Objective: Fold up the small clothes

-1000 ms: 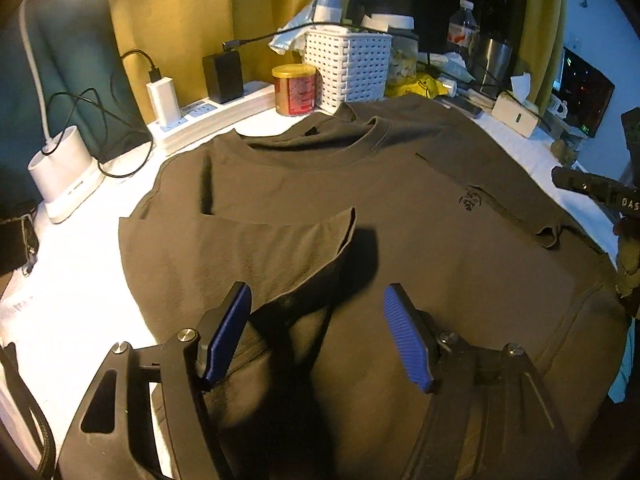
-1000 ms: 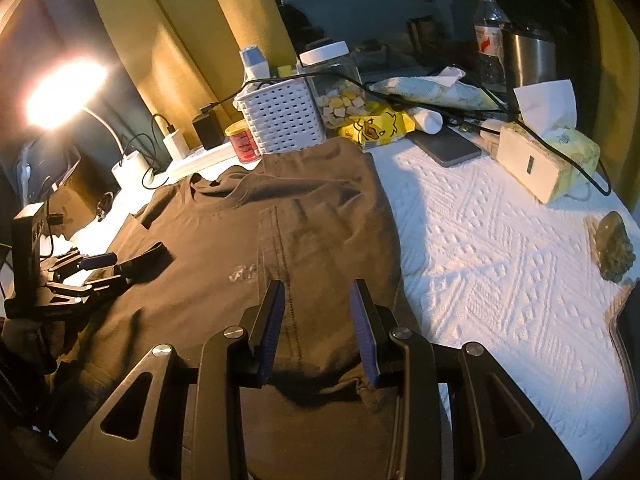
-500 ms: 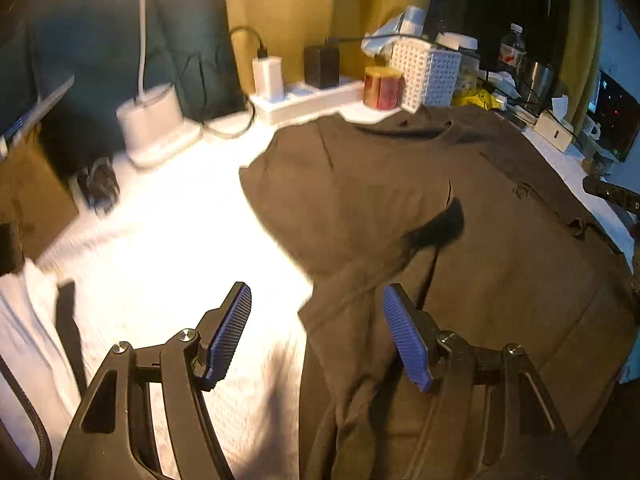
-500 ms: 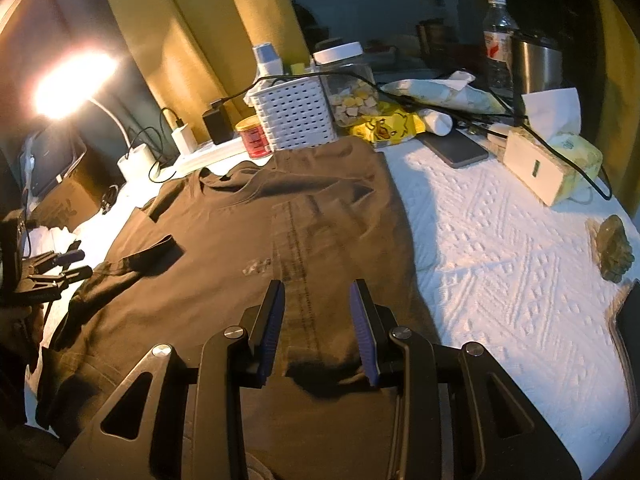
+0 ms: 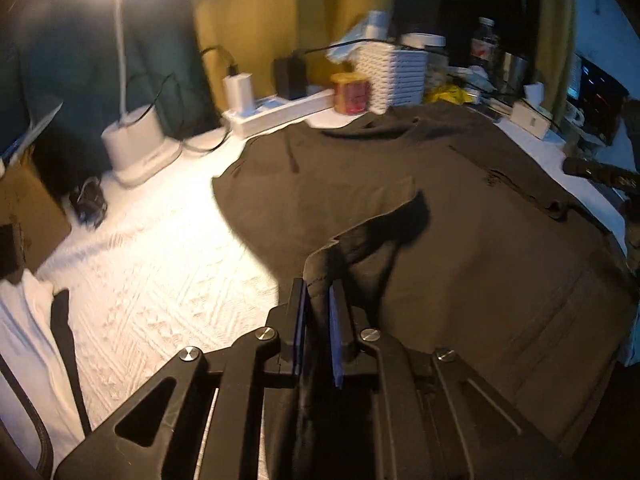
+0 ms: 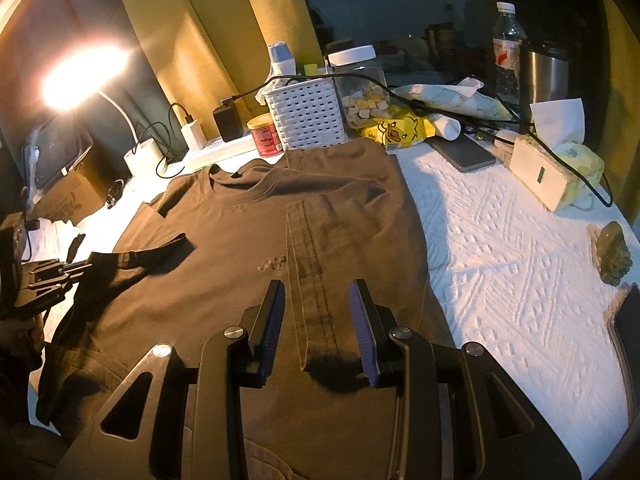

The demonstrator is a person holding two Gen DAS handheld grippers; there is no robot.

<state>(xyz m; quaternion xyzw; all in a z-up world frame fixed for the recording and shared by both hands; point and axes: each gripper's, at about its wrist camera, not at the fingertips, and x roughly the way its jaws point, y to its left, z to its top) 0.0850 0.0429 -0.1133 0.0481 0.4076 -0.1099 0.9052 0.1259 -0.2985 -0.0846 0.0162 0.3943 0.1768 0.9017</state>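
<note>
White basket (image 6: pixel 307 114), lamp (image 6: pixel 84 70), tissue box (image 6: pixel 560 168)

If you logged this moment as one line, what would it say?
task: fold shirt | left tongs: closing on sleeve edge | right tongs: open over folded strip

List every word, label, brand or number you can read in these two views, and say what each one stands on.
No text reads clearly enough to quote.
Red can: label print too small.
Water bottle: red label, blurred.
T-shirt: pale chest print, too small to make out.
Cardboard box: faint marking, too dim.
</note>
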